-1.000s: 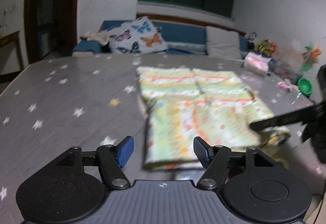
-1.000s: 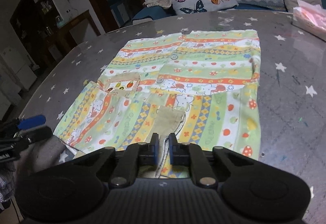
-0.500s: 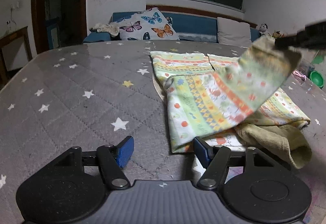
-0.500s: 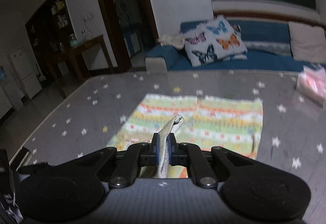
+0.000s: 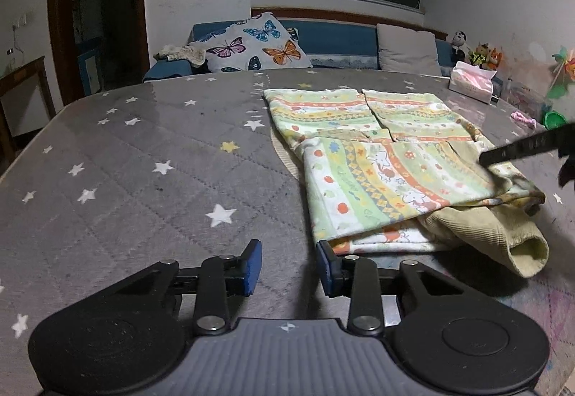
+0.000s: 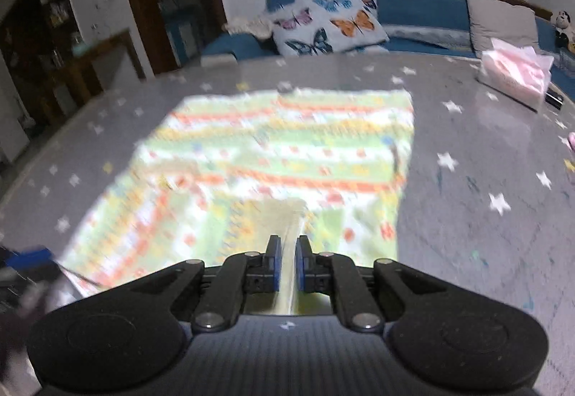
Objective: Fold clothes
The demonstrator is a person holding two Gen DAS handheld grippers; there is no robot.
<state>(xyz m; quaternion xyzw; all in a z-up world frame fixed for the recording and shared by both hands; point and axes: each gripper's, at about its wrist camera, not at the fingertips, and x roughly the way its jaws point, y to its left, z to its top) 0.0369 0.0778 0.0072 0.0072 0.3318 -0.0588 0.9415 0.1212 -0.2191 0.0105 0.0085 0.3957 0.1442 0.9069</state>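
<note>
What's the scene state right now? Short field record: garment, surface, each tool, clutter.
garment: patterned garment, partly folded, one flap laid over the body, tan lining showing at the near right
surface: grey star-print table
left tool: open, its jaws have just been closing, nothing between them, right pad beside the garment's near corner
right tool: shut on a fold of the garment
clutter: tissue pack at the far right edge
background: butterfly cushion

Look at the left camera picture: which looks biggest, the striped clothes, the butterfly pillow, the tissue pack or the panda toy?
1. striped clothes
2. butterfly pillow
3. tissue pack
4. panda toy
The clothes lie nearest the camera and the panda sits farthest back, so this is only how they look here.
</note>
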